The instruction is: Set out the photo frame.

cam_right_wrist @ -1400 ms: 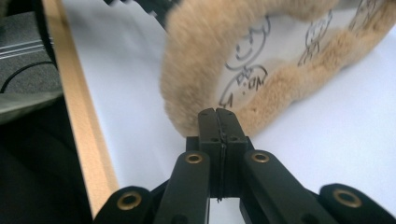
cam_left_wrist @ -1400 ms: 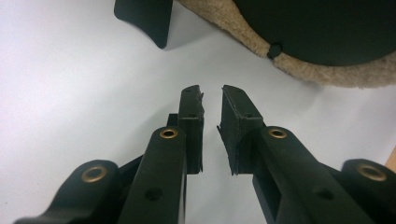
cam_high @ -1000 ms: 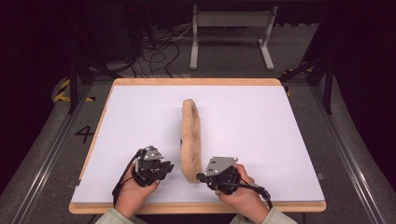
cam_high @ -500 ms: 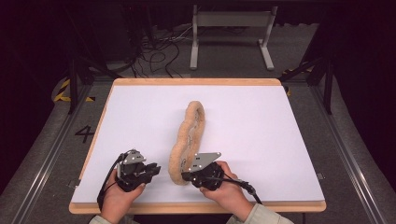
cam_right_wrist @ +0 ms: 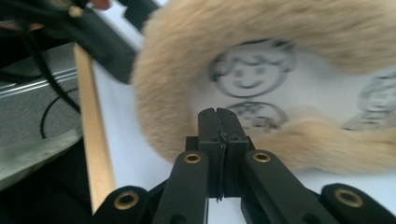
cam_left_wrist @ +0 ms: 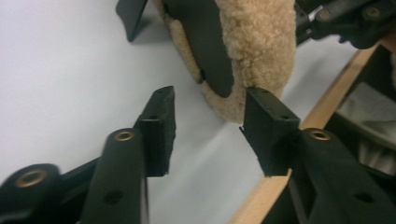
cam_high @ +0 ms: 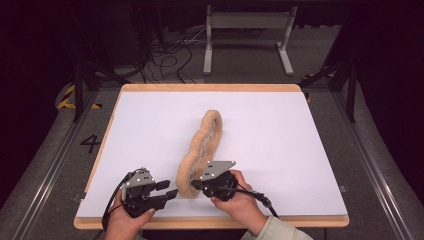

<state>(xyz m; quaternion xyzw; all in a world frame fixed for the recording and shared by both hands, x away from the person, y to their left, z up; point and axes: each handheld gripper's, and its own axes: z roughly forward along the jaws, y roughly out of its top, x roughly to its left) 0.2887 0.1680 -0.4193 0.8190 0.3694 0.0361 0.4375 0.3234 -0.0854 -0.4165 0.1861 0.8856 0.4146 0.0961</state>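
Observation:
A long tan fleece piece (cam_high: 202, 145) with a white inner face printed with cartoon faces lies curved on the white table top (cam_high: 280, 130), running from the middle toward the near edge. My right gripper (cam_high: 195, 185) is at its near end, jaws pressed together on the fleece rim (cam_right_wrist: 187, 42); in the right gripper view the gripper (cam_right_wrist: 218, 114) shows no gap between its jaws. My left gripper (cam_high: 170, 189) sits just left of that end and is open. In the left gripper view its jaws (cam_left_wrist: 210, 116) stand apart, one against the fleece tip (cam_left_wrist: 254, 42).
The wooden front edge of the table (cam_high: 210, 222) runs right under both hands and shows in the left gripper view (cam_left_wrist: 275, 186). A metal frame (cam_high: 245, 30) and cables (cam_high: 170, 55) lie on the floor beyond the table. A rail (cam_high: 370, 165) runs along the right side.
Both grippers have moved left and toward the near edge. The fleece's near end has gone left with the right gripper, so the straight strip now curves.

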